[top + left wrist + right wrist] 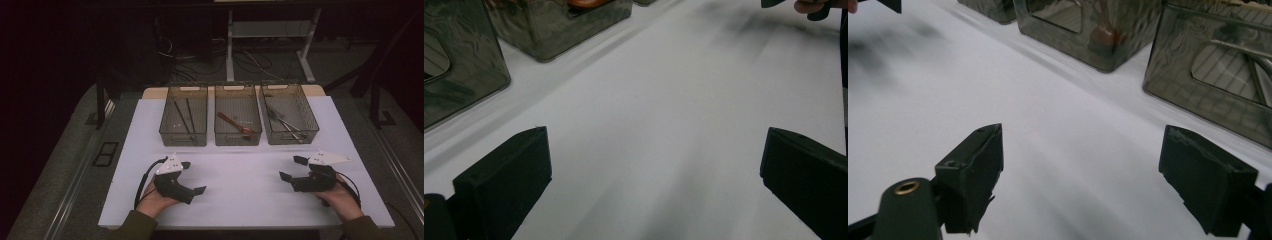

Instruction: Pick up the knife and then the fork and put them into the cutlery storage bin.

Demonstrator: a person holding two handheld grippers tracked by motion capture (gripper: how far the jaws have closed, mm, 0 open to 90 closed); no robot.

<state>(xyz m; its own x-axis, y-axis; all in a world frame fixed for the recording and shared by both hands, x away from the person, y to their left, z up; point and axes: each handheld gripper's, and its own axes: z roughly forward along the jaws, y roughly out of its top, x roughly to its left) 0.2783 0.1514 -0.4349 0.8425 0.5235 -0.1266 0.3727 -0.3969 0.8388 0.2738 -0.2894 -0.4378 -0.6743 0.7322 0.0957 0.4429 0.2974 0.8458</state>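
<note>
Two grippers, left gripper (195,177) and right gripper (293,168), jaws spread, empty, pointing inward over white table (240,200).

left bin (454,75) cut off by frame, far background dark

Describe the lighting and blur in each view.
High view: room dark, white table dim yet sharp. Left gripper view: streaky blur across the table, grey shadow near the right gripper. Right gripper view: bins glossy with wavy reflections, smeared shadow upper left.
</note>
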